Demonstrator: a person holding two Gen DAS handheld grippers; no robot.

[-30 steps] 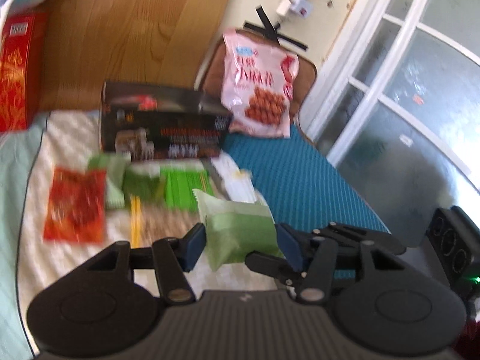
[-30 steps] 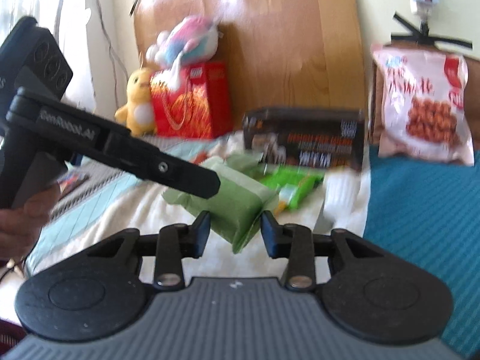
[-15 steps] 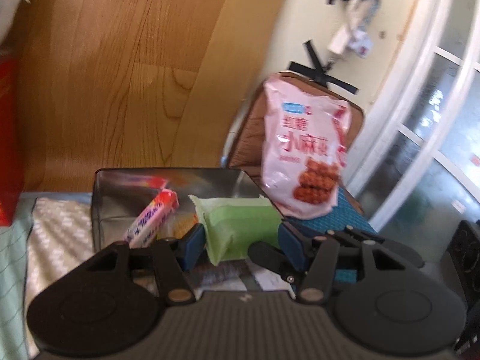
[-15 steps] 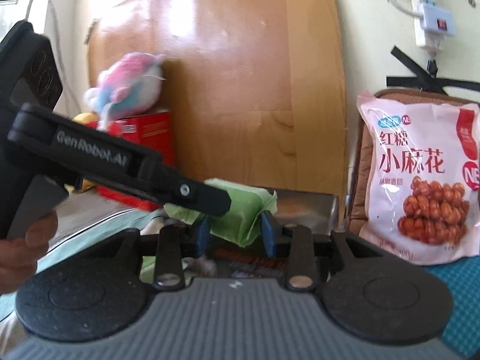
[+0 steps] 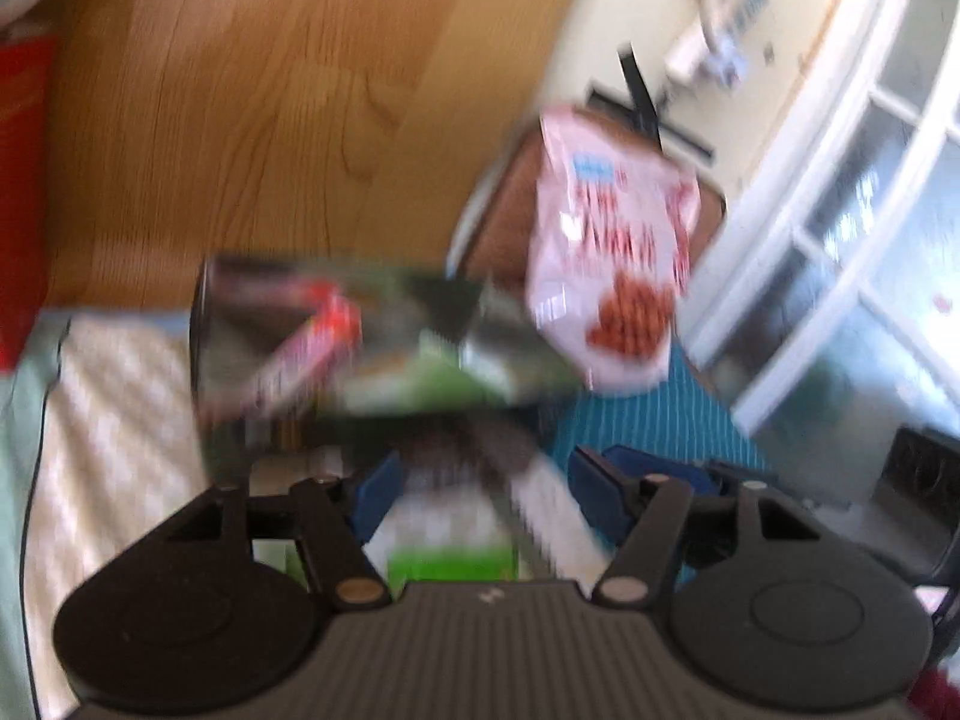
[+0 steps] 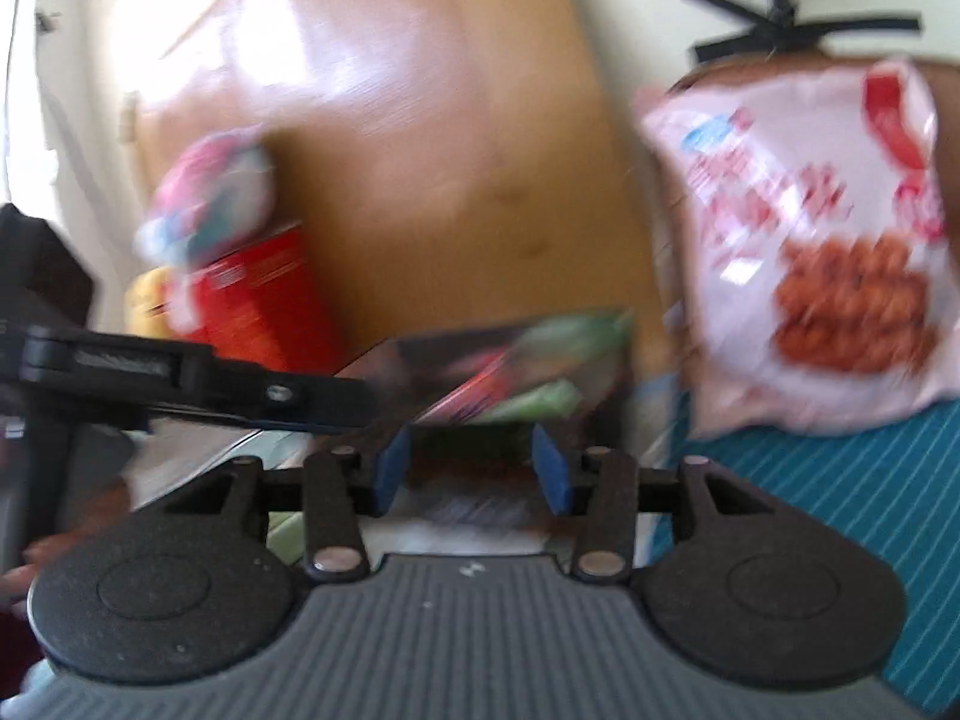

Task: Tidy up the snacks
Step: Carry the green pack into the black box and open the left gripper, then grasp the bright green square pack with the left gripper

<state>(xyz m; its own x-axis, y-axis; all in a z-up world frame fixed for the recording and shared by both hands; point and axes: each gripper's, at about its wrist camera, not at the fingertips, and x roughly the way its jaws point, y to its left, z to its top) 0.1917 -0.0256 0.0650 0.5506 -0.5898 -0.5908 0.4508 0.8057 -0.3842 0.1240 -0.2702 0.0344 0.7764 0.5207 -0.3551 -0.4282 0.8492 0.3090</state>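
The pale green snack packet (image 5: 432, 375) lies inside the dark open box (image 5: 207, 360) on the bed, beside a red and white stick packet (image 5: 306, 348). My left gripper (image 5: 480, 495) hangs just short of the box with its jaws opening and nothing between the blue pads. In the right wrist view the green packet (image 6: 540, 399) shows blurred inside the box (image 6: 384, 360). My right gripper (image 6: 474, 468) is at the box's near edge, its jaws opening and empty. The left gripper (image 6: 336, 399) reaches in from the left.
A large pink snack bag (image 5: 612, 264) leans on a brown chair back to the right, above a teal striped cushion (image 6: 840, 510). A red gift box (image 6: 258, 300) and a plush toy (image 6: 210, 204) stand left of the wooden headboard. A bright green packet (image 5: 450, 558) lies under the left gripper.
Both grippers carried the green packet forward over the box and let it go; it now lies in the box. Both pairs of jaws stand wider than before.
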